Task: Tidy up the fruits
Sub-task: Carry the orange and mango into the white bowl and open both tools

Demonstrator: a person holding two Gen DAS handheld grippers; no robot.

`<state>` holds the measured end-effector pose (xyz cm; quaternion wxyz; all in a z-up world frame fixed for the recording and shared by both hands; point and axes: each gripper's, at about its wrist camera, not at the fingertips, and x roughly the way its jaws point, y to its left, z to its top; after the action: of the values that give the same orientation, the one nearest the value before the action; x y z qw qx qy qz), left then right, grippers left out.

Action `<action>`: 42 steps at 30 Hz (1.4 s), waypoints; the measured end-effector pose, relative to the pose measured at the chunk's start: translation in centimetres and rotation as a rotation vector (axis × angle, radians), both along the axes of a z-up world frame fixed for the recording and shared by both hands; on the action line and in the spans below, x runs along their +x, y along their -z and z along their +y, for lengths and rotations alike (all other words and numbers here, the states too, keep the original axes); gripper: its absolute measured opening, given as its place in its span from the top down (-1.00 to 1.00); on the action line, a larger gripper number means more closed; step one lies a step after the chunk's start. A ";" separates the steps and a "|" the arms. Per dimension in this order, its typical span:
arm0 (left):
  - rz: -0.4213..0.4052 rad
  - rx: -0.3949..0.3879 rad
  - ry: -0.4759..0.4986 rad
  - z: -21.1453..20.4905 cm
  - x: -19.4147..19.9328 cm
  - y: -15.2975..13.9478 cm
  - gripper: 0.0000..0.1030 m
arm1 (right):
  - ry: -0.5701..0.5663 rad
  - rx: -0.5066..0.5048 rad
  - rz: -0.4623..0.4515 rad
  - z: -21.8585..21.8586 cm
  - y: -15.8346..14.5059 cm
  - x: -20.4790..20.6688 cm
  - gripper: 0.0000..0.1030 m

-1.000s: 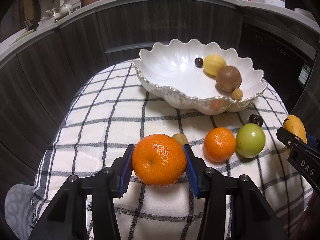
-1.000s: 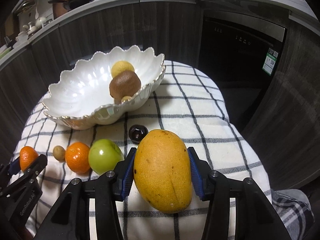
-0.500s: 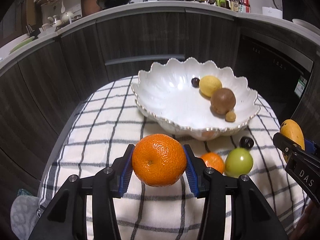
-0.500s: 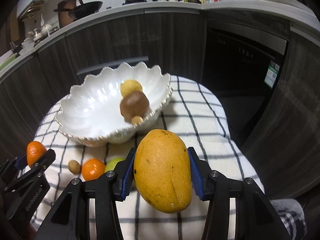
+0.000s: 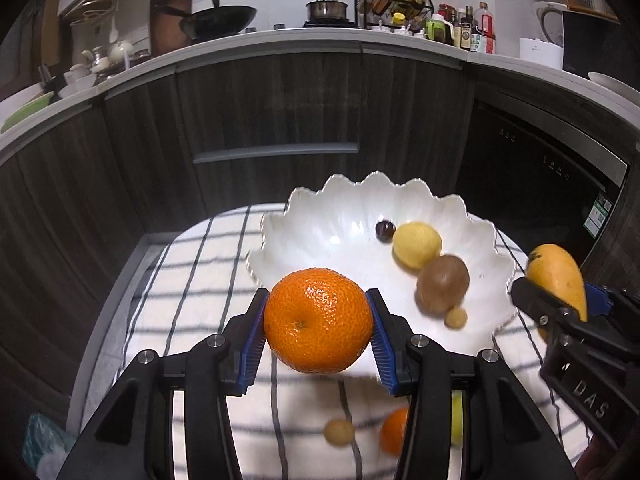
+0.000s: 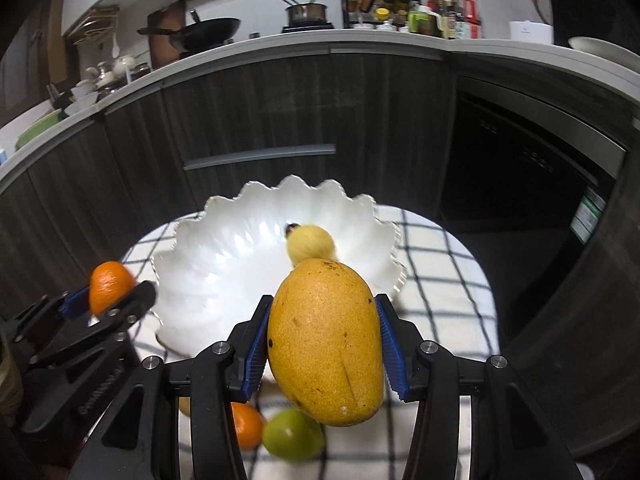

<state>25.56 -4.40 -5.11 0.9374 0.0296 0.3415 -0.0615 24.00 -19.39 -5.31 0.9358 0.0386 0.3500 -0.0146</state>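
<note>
My left gripper (image 5: 318,334) is shut on a large orange (image 5: 318,320), held in the air just before the near rim of the white scalloped bowl (image 5: 332,236). My right gripper (image 6: 322,348) is shut on a yellow mango (image 6: 324,340), also lifted, near the bowl's (image 6: 224,264) front right rim. In the bowl lie a lemon (image 5: 417,244), a brown kiwi (image 5: 442,283), a small dark fruit (image 5: 385,232) and a small tan fruit (image 5: 456,317). Each gripper shows at the other view's edge: the mango (image 5: 558,276) at right, the orange (image 6: 110,286) at left.
On the checked cloth (image 5: 192,292) below the grippers lie a small orange (image 6: 246,426), a green fruit (image 6: 292,434) and a small tan fruit (image 5: 339,432). Dark cabinets (image 5: 260,108) stand close behind the table, with a crowded counter (image 5: 280,36) above.
Both grippers have risen off the cloth with their fruit and moved toward the bowl. The loose fruits on the cloth have dropped to the bottom of both views.
</note>
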 end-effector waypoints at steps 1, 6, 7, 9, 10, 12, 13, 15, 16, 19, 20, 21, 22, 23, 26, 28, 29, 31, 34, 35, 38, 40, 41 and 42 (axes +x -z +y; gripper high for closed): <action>-0.001 0.003 0.008 0.0 0.6 0.0 0.09 | -0.010 0.002 0.003 0.2 0.0 0.6 0.03; 0.043 -0.011 0.059 0.2 3.8 0.7 0.09 | -0.041 0.020 0.042 1.4 0.7 3.4 0.03; 0.052 -0.007 0.070 0.1 4.3 1.0 0.09 | -0.045 0.021 0.052 1.6 1.0 3.8 0.03; 0.080 -0.010 0.091 0.0 5.2 1.6 0.09 | -0.057 0.030 0.078 2.0 1.6 4.6 0.03; 0.094 -0.019 0.094 0.1 5.7 1.9 0.09 | -0.060 0.035 0.090 2.1 2.0 4.9 0.03; 0.110 -0.015 0.100 0.2 6.5 2.5 0.09 | -0.062 0.034 0.112 2.4 2.6 5.5 0.03; 0.114 -0.004 0.104 0.2 6.8 2.8 0.09 | -0.063 0.030 0.117 2.5 2.9 5.6 0.03; 0.118 0.002 0.110 0.2 7.0 3.1 0.09 | -0.071 0.023 0.130 2.7 3.4 5.8 0.03; 0.124 0.003 0.116 0.1 7.1 3.3 0.09 | -0.077 0.021 0.140 2.8 3.6 5.9 0.03; 0.140 0.014 0.114 0.1 7.5 3.8 0.09 | -0.078 0.031 0.175 2.9 4.4 6.4 0.03; 0.148 0.013 0.111 0.1 7.6 4.0 0.09 | -0.076 0.035 0.187 2.9 4.7 6.5 0.03; 0.157 0.012 0.106 0.1 7.7 4.1 0.08 | -0.074 0.039 0.196 2.8 4.9 6.6 0.03; 0.165 0.011 0.103 0.2 7.7 4.3 0.08 | -0.071 0.043 0.204 2.8 5.1 6.7 0.03; 0.171 0.011 0.100 0.2 7.8 4.4 0.08 | -0.067 0.047 0.211 2.7 5.3 6.8 0.03; 0.169 0.026 0.095 0.3 7.6 4.5 0.01 | -0.047 0.040 0.209 2.4 5.4 6.7 -0.02; 0.148 0.039 0.084 0.4 7.4 4.2 -0.32 | -0.038 0.011 0.187 2.4 4.9 6.6 -0.17; 0.138 0.044 0.072 0.5 7.3 4.0 -0.37 | -0.029 -0.006 0.175 2.4 4.6 6.4 -0.26; 0.132 0.034 0.064 0.8 7.4 3.7 -0.40 | -0.010 -0.035 0.159 2.4 3.9 6.2 -0.43; 0.124 0.038 0.048 1.1 7.3 3.0 -0.50 | 0.034 -0.078 0.135 2.1 3.1 5.8 -0.59; 0.117 0.040 0.045 1.1 7.2 2.8 -0.53 | 0.043 -0.086 0.130 2.0 2.9 5.6 -0.60; 0.090 0.055 0.029 1.1 6.7 2.0 -0.66 | 0.072 -0.102 0.116 1.5 2.1 4.9 -0.60; 0.075 0.059 0.027 1.1 6.2 1.4 -0.68 | 0.085 -0.109 0.109 1.2 1.8 4.5 -0.60; 0.070 0.060 0.024 1.1 6.1 1.2 -0.71 | 0.091 -0.113 0.106 1.0 1.6 4.2 -0.60; 0.064 0.064 0.020 1.1 5.9 0.9 -0.74 | 0.098 -0.114 0.102 0.8 1.4 3.9 -0.60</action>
<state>31.44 -3.30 -6.04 0.9239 0.0608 0.3729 -0.0607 27.93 -18.59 -6.70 0.9156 0.0015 0.3936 -0.0823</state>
